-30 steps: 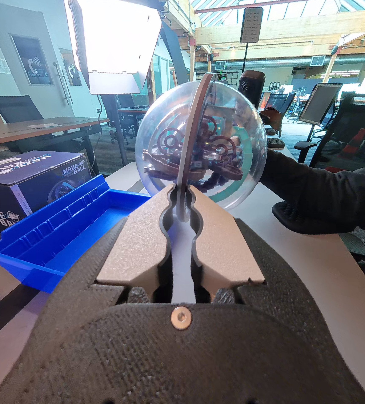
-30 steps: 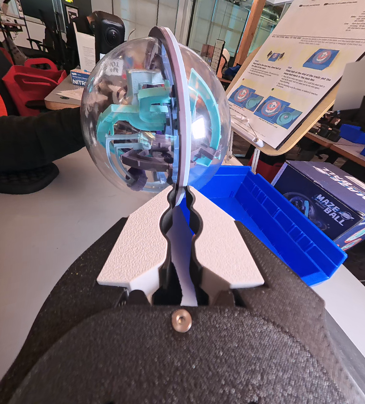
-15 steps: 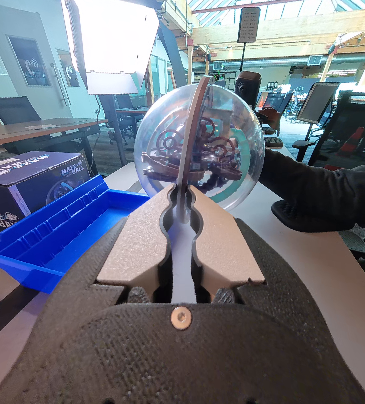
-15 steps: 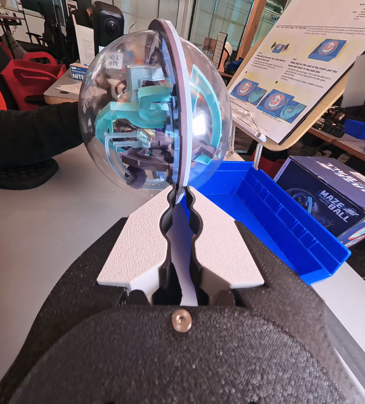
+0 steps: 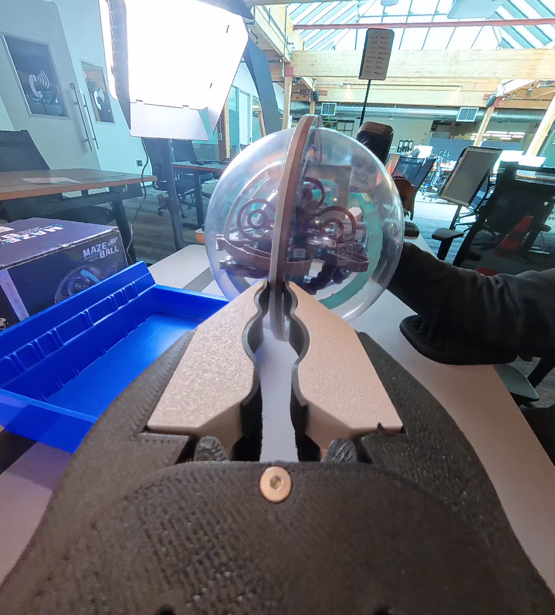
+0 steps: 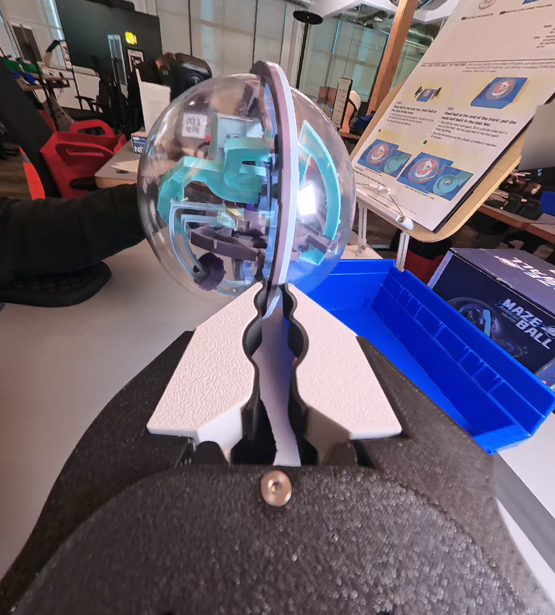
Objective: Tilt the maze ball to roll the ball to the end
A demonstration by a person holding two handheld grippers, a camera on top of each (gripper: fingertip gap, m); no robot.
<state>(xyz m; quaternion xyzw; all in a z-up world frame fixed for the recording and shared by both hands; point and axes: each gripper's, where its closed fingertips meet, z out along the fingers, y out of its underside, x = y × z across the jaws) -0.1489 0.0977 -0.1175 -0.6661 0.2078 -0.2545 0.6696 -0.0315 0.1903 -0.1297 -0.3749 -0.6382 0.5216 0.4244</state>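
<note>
Both tongs, the left gripper (image 5: 276, 293) and right gripper (image 6: 274, 289), pinch the flat rim of the maze ball (image 5: 304, 219). Its clear shell looks hard, light and slippery.

Clear maze ball (image 6: 246, 186), teal and purple tracks; blue bin (image 6: 435, 336); navy box (image 5: 36, 263); white table (image 6: 70, 349).

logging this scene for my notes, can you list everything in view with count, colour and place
maze ball: 1, clear shell, teal and purple tracks, held above the table by its rim
bin: 1, blue, on the table beside the ball
box: 1, dark blue, behind the bin
table: 1, white, underneath
instruction board: 1, white, propped behind the bin
left gripper: 1, black and grey, shut on the rim
right gripper: 1, black and white, shut on the rim
</note>
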